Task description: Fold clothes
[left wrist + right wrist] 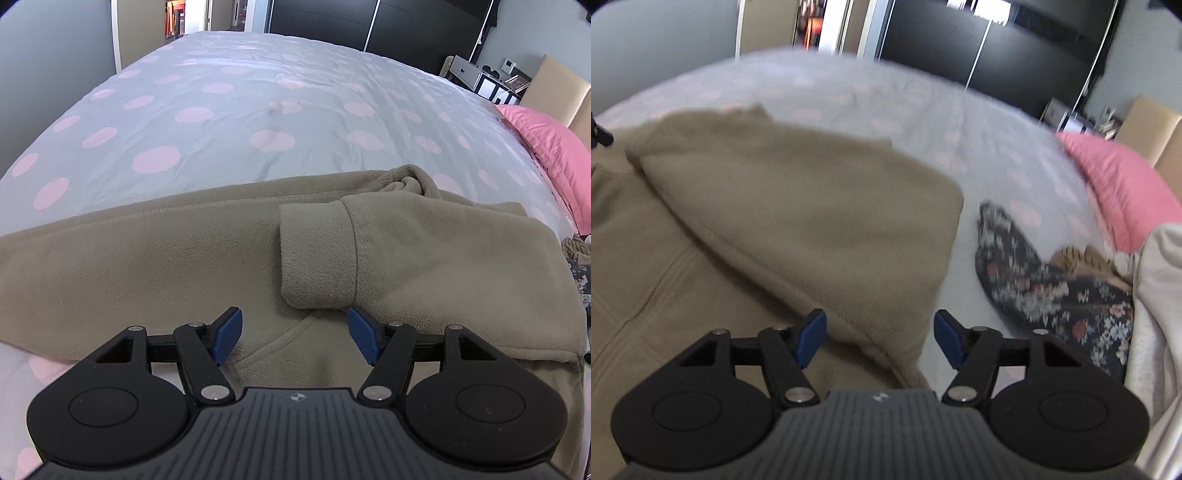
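Observation:
A beige fleece top (155,266) lies spread across the near side of the bed (229,110). One sleeve is folded over its body, and the cuff (317,254) lies just ahead of my left gripper (295,338), which is open and empty above the fleece. In the right wrist view the same fleece top (798,221) fills the left and middle. My right gripper (879,339) is open and empty over its right edge, where fleece meets the bedspread (923,122).
The bedspread is pale grey with pink dots. A pink pillow (1123,184) lies at the right. A dark floral garment (1052,291) and a pale cloth (1160,314) lie right of the fleece. Dark wardrobe doors (369,22) stand beyond the bed.

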Tool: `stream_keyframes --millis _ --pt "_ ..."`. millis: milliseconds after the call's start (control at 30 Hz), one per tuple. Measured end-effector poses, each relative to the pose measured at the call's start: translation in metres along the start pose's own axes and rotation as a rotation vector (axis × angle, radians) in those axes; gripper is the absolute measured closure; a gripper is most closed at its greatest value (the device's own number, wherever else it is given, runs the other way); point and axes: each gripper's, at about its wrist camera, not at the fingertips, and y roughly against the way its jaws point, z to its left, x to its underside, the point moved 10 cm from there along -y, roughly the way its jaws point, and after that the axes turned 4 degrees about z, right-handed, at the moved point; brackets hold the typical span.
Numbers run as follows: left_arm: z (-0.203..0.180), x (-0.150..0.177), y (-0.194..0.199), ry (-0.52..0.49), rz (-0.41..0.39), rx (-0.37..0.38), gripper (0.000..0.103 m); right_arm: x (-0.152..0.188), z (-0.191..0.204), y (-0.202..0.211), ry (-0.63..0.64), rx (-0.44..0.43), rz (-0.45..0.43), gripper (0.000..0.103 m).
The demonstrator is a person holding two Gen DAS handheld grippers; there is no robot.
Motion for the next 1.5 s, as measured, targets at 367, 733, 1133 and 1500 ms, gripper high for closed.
stream_keyframes --millis 367,733,1133,1500 --pt "-0.008 0.002 -0.008 -0.032 -0.01 -0.027 0.041 0.024 -0.029 -0.076 -0.316 -0.022 0.081 0.079" --pt "-0.009 0.001 -0.009 -0.047 -0.033 -0.046 0.041 0.025 -0.028 -0.079 -0.306 -0.051 0.108 0.076" --pt "-0.042 -0.045 -0.024 -0.075 -0.095 0.069 0.072 -0.036 -0.022 -0.046 -0.272 -0.044 0.001 0.072" --pt "-0.038 -0.045 -0.115 -0.122 0.039 -0.031 0.072 -0.045 -0.045 -0.142 -0.299 -0.008 0.12 0.072"
